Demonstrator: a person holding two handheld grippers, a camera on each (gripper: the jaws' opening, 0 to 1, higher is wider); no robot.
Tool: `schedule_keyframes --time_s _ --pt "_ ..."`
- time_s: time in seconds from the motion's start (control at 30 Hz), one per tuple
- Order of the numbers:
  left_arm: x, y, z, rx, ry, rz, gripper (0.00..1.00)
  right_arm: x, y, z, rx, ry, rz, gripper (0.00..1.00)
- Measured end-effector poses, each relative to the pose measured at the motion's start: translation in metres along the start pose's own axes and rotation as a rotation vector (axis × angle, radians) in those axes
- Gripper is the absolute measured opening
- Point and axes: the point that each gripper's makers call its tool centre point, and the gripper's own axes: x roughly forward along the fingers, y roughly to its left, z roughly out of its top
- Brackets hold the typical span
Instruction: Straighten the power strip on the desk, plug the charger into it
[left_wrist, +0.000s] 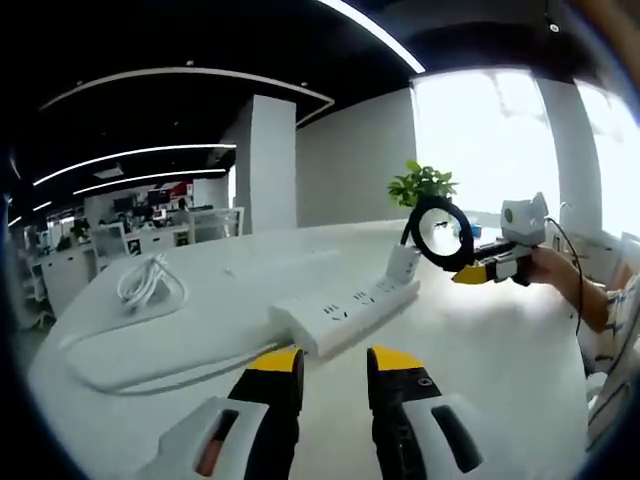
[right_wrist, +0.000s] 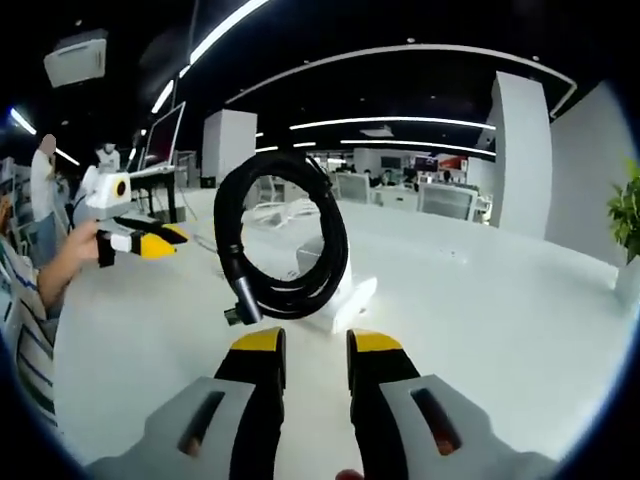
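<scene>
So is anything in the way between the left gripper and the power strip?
Nothing visible is. In the left gripper view, only bare desk lies between the left gripper and the power strip. The white cable lies off to the side, and the black cable coil is by the strip's far end.

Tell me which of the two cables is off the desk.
The black coiled cable, held up by the right gripper above the power strip. The white bundled cable lies flat on the desk, far left.
</scene>
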Motion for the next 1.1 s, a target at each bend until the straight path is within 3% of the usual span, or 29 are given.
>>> schedule_keyframes --time_s 0.2,0.47,0.67,0.8,1.1 --pt "-0.021 -0.001 -0.005 -0.020 0.002 0.067 0.25 -0.018 0.009 0.003 0.042 -0.038 -0.015 0.25" --pt "-0.039 -0.020 -0.008 -0.034 -0.022 0.073 0.25 -0.036 0.021 0.004 0.072 -0.081 -0.053 0.25" --pt "-0.054 -0.033 -0.007 -0.001 -0.040 0.100 0.26 -0.045 0.034 0.005 0.083 -0.109 -0.052 0.25" --pt "-0.064 -0.041 -0.005 -0.016 -0.061 0.099 0.27 -0.049 0.043 -0.001 0.091 -0.103 -0.060 0.25" --pt "-0.089 -0.048 -0.004 -0.001 -0.083 0.178 0.30 -0.067 0.053 -0.006 0.079 -0.107 -0.104 0.28"
